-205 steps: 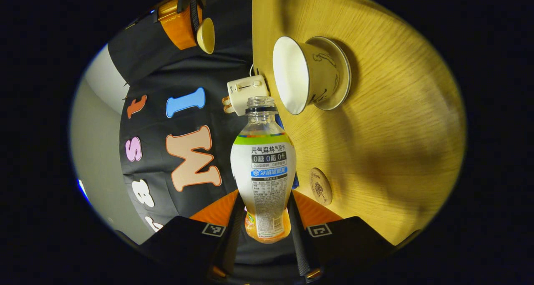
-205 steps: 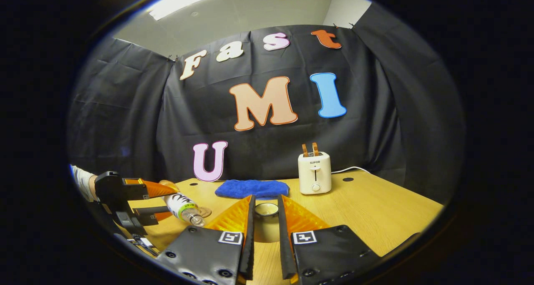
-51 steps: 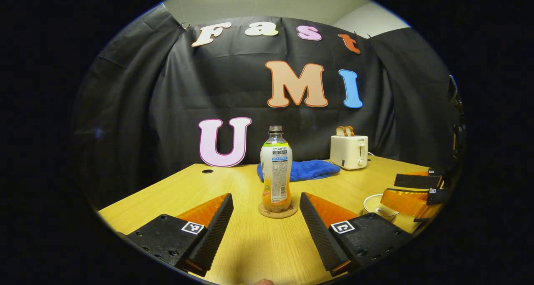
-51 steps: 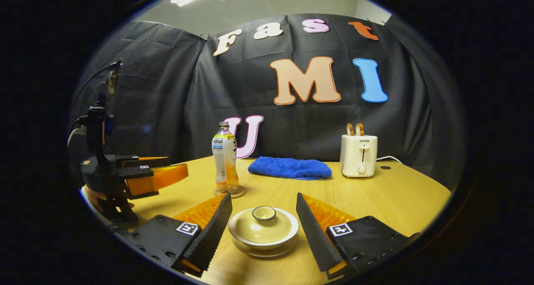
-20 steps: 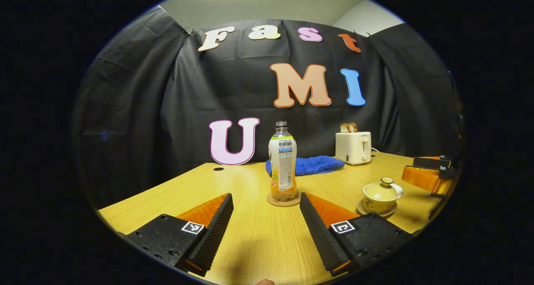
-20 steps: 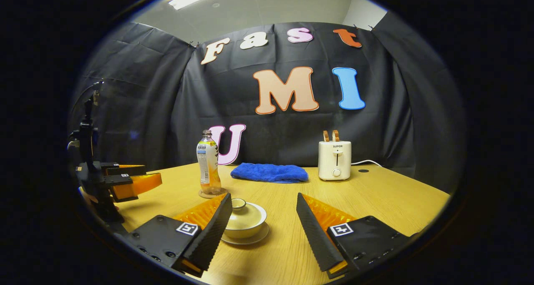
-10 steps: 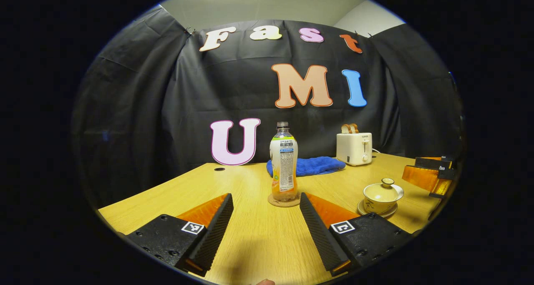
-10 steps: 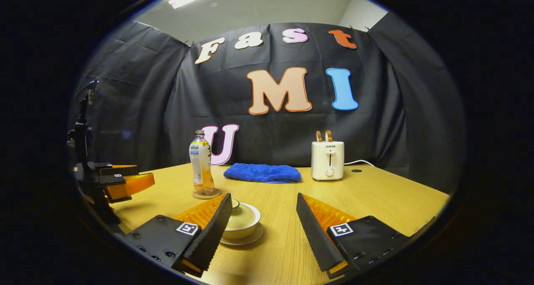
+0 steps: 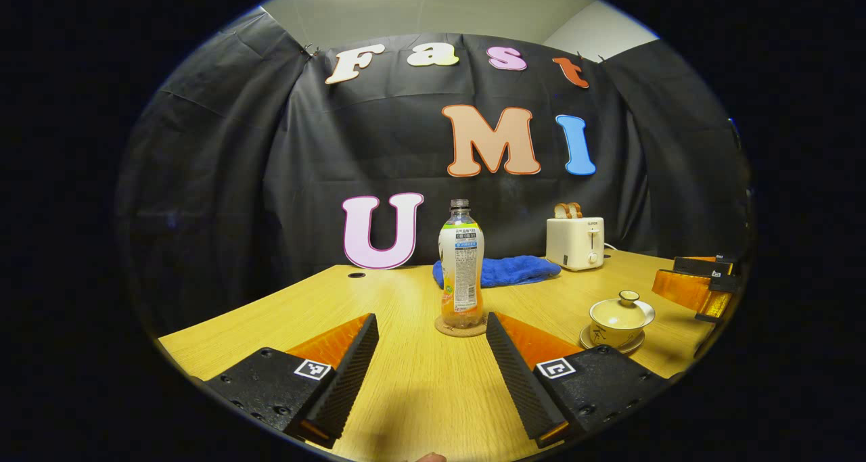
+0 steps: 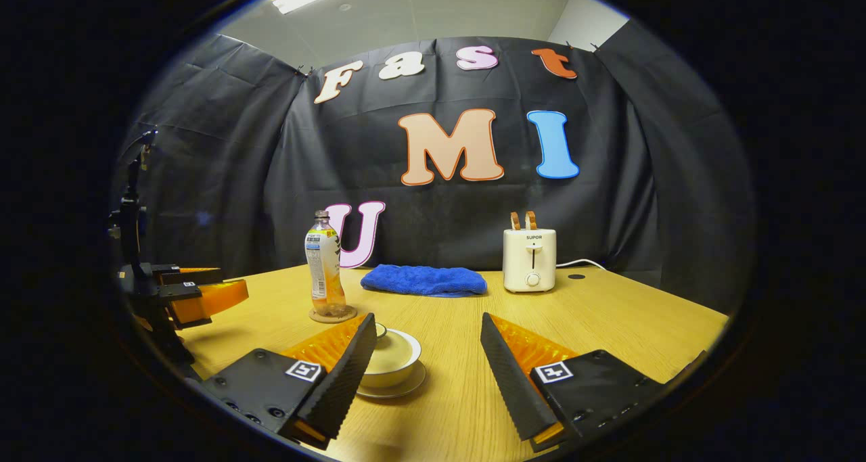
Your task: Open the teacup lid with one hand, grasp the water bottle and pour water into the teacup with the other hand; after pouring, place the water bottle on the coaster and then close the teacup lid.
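Teacup re-lidded, water bottle parked on coaster; both grippers drawn back, empty.

Water bottle (image 9: 461, 266) upright on coaster (image 9: 461, 327), mid-worktop (image 9: 406, 394), toward the back edge. Teacup (image 9: 617, 316) on its saucer, lid (image 9: 621, 305) now seated; a few seconds ago the right gripper (image 10: 427, 374) straddled it, since then it has slid aside and back, jaws wide, teacup behind its left finger. Left gripper (image 9: 429, 374) released, bottle standing clear ahead of it. Judged: all steps done, only withdrawal left.
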Demonstrator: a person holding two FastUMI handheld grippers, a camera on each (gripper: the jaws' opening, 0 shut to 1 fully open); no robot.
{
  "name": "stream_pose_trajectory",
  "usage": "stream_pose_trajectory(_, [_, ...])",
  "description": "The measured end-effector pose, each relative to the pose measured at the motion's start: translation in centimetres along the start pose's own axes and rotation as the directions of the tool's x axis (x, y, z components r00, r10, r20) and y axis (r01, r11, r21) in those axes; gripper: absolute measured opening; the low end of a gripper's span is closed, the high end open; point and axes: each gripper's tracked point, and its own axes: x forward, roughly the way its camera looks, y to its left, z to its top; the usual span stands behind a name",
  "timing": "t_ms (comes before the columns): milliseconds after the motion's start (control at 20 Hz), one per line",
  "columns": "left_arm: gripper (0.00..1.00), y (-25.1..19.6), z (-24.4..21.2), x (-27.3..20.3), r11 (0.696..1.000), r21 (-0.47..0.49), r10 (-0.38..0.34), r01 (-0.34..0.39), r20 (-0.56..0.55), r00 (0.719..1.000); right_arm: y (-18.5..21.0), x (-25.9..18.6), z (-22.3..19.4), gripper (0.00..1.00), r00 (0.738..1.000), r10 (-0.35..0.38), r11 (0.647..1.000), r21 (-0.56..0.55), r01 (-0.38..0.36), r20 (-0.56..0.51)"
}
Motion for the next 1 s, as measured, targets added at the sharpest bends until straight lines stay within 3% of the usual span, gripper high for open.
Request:
stream_pose_trajectory(300, [0.94,0.14,0.08,-0.06,1.000,-0.003,0.004,-0.004,0.002,1.000,-0.06,-0.01,0.10,1.00,1.000,-0.003,1.000,-0.001,0.003,0.000])
stream_pose_trajectory(350, [0.94,0.08,0.08,-0.02,1.000,-0.003,0.004,-0.004,0.002,1.000,-0.07,0.02,0.01,0.93,1.000,-0.004,1.000,0.000,0.004,0.000])
stream_pose_trajectory(450, [0.94,0.19,0.05,-0.03,1.000,-0.004,0.005,-0.005,0.002,1.000,-0.06,-0.05,0.01,1.00,1.000,-0.004,1.000,0.000,0.004,-0.001])
stream_pose_trajectory(500, [0.94,0.17,0.08,-0.05,1.000,-0.004,0.006,-0.006,0.002,1.000,-0.05,-0.04,0.04,0.97,1.000,-0.004,1.000,0.000,0.004,-0.001])
stream_pose_trajectory(550, [0.94,0.19,0.10,-0.07,1.000,-0.004,0.006,-0.006,0.002,1.000,-0.02,-0.05,0.05,1.00,1.000,-0.002,1.000,0.000,0.002,-0.001])
stream_pose_trajectory(650, [0.94,0.22,0.15,-0.08,1.000,-0.006,0.008,-0.008,0.003,1.000,0.00,0.01,0.03,0.93,1.000,-0.001,1.000,0.000,0.001,-0.001])
stream_pose_trajectory(700, [0.94,0.23,0.11,-0.08,1.000,-0.006,0.008,-0.008,0.004,1.000,0.00,-0.03,0.11,1.00,1.000,-0.001,1.000,0.000,0.001,-0.001])
stream_pose_trajectory(1000, [0.94,0.29,0.12,-0.10,1.000,-0.007,0.007,-0.007,0.004,1.000,0.00,-0.04,0.09,0.97,1.000,-0.001,1.000,0.000,0.001,-0.002])
